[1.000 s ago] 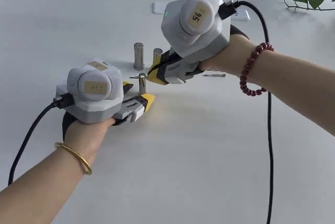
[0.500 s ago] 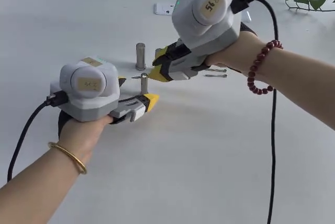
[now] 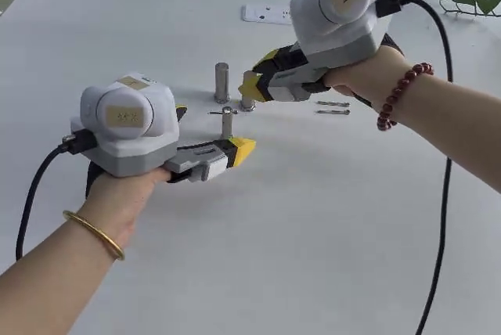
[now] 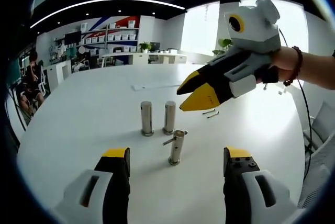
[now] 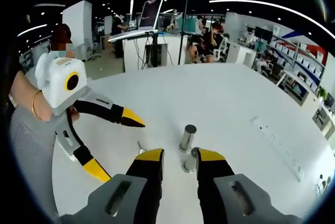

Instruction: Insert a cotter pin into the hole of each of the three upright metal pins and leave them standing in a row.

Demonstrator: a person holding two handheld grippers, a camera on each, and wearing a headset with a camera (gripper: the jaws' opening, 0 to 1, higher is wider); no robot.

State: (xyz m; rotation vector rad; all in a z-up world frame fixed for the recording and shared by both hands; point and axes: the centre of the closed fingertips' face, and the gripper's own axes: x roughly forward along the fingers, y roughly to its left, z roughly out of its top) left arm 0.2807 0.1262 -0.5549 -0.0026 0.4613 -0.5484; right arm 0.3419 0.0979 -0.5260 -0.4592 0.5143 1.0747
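Three upright metal pins on the white table (image 3: 313,217): far pin (image 3: 221,83) and second pin (image 4: 169,117) stand side by side, both bare; near pin (image 3: 227,122) stands apart in front of that pair, so not one straight row; one inserted cotter pin (image 3: 220,112) sits crosswise through the near pin's top hole; two loose cotter pins lie parallel on the table under the right wrist, one (image 3: 333,103) just beside the other (image 3: 333,112). Two grippers, both empty; left gripper (image 3: 211,131) has its fingers wide apart, with the near pin centred just ahead of the gap and untouched; right gripper (image 5: 180,157) has its fingers only narrowly apart with nothing between them, held above the table, tips close to the second pin, which shows through the gap in the right gripper view; contact there not discernible.
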